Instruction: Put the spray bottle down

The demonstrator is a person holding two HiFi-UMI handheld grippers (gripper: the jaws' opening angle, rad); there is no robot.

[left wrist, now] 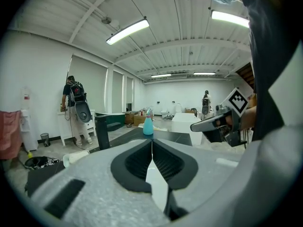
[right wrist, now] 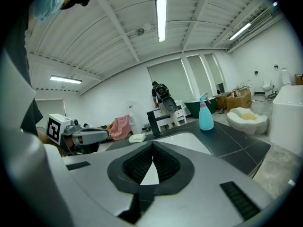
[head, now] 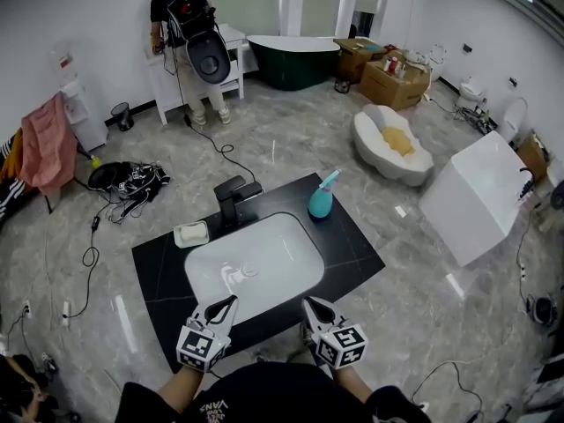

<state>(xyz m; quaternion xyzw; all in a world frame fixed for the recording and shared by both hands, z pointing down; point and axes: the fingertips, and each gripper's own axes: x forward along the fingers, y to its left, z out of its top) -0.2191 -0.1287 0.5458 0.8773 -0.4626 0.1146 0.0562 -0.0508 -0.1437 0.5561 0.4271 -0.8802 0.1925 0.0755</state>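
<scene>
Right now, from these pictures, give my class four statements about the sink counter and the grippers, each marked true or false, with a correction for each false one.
1. The spray bottle stands upright on the black countertop. True.
2. The left gripper is holding the spray bottle. False: its jaws are together on nothing, and the bottle stands apart, across the sink.
3. In the head view, the soap dish lies right of the faucet. False: it lies left of it.
4. The right gripper is shut and empty. True.
</scene>
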